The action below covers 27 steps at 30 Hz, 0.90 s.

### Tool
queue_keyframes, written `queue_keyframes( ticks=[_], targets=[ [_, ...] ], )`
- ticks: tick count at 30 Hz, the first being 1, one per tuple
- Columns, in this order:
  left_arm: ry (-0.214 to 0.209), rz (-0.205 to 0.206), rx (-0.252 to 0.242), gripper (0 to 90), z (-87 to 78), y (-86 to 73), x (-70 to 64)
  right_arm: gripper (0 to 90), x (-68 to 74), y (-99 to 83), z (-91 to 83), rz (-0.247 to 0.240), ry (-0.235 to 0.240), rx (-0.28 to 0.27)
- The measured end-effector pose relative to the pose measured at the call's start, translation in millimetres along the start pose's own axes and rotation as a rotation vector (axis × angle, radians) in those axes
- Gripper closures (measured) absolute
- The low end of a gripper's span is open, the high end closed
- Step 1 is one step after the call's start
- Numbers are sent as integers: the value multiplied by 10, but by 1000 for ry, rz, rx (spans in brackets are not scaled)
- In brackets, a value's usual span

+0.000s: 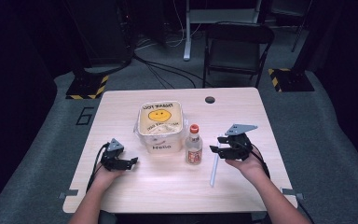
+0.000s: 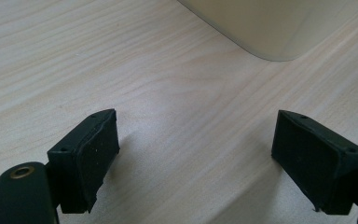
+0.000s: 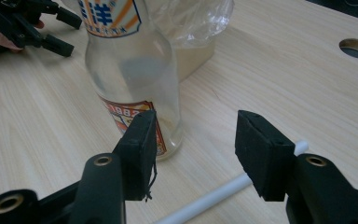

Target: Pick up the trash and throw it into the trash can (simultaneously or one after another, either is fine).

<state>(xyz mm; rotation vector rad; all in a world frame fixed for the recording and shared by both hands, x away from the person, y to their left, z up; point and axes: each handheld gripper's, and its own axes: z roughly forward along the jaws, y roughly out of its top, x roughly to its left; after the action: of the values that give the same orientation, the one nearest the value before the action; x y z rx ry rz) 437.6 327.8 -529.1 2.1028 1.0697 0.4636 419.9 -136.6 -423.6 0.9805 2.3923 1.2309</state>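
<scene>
High view puts a glass bottle [image 1: 194,145] with an orange cap at the centre of the frame, upright on the wooden counter [image 1: 135,186], just right of a white tub [image 1: 161,127] lined with a clear bag. A white straw [image 1: 214,167] lies on the counter right of the bottle, running from middle right down toward the lower centre. The right hand-held gripper [image 1: 216,144] sits at middle right, its jaws apart and holding nothing, just above the straw's upper end and close to the bottle. In the right gripper view the straw [image 3: 214,196] passes under the gap between the jaws at the bottom of the frame, while the bottle [image 3: 133,79] stands in the upper left, just beyond the left pad. The left hand-held gripper [image 1: 133,162] rests at lower left in the high view, jaws likewise spread and empty, with the tub's corner [image 2: 261,28] at the top of its own view. Picking up the straw seems to be the step in hand. To do it well, the right hand-held gripper should drop until both pads straddle the straw, squarely across its length, and close gently, since a thin tube may roll or flatten. Keeping clear of the bottle matters too; a nudge could tip it.
</scene>
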Motion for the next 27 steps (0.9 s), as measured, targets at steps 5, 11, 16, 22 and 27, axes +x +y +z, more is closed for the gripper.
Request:
queue_keyframes(
  ticks=[5,11,16,22,27],
  targets=[
    [1,0,-1,146,1,-1,0,499,47,71,-9,-24,19,-7],
    [0,1,-1,146,1,-1,0,504,69,140,-22,-36,39,-23],
    [0,0,-1,146,1,-1,0,497,99,199,-50,-52,61,-30],
    [0,0,-1,146,0,-1,0,494,149,260,-67,-60,74,-38],
    [0,0,-1,146,1,-1,1,493,180,308,-65,-68,79,-43]
  ],
)
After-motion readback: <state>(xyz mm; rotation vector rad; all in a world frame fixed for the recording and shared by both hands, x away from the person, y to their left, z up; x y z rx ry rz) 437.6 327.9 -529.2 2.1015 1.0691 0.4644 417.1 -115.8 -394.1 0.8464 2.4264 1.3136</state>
